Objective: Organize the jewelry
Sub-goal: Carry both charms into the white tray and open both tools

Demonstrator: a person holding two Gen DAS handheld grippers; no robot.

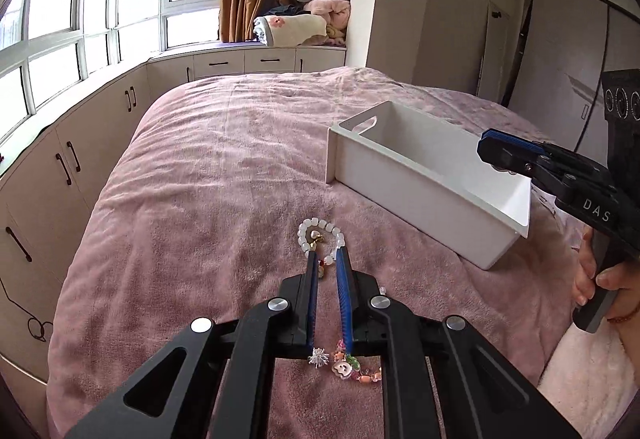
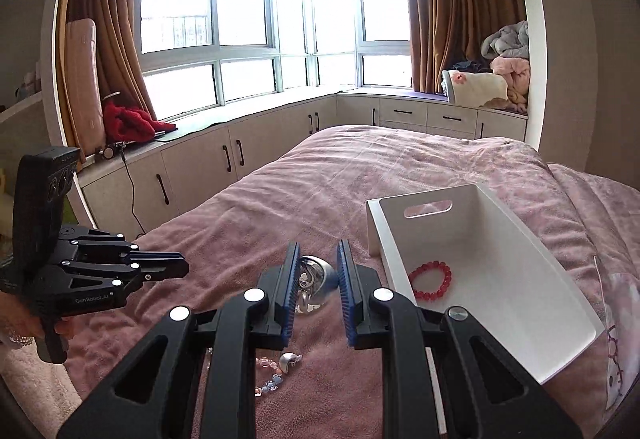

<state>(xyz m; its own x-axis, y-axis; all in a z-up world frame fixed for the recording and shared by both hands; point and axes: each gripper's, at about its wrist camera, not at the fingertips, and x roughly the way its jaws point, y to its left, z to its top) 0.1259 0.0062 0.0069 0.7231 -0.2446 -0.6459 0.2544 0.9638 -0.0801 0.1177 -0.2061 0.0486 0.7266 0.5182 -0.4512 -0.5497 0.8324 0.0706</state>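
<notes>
A white bead bracelet point(image 1: 320, 239) with small charms lies on the pink bedspread point(image 1: 224, 167). My left gripper point(image 1: 326, 259) is open, its blue tips on either side of the bracelet's near part. A colourful charm bracelet point(image 1: 352, 367) lies under the gripper body. My right gripper point(image 2: 318, 255) is open around a silver shiny piece point(image 2: 314, 281) on the bed. A white bin point(image 2: 500, 279) stands to the right with a red bead bracelet point(image 2: 432, 279) inside. A pale pink bead bracelet point(image 2: 276, 375) lies below the right gripper.
The white bin point(image 1: 432, 183) sits right of the left gripper, and the right gripper point(image 1: 504, 155) hovers over its near end. White cabinets point(image 1: 60, 175) run along the windows on the left. A clear plastic bag point(image 2: 616, 319) lies right of the bin.
</notes>
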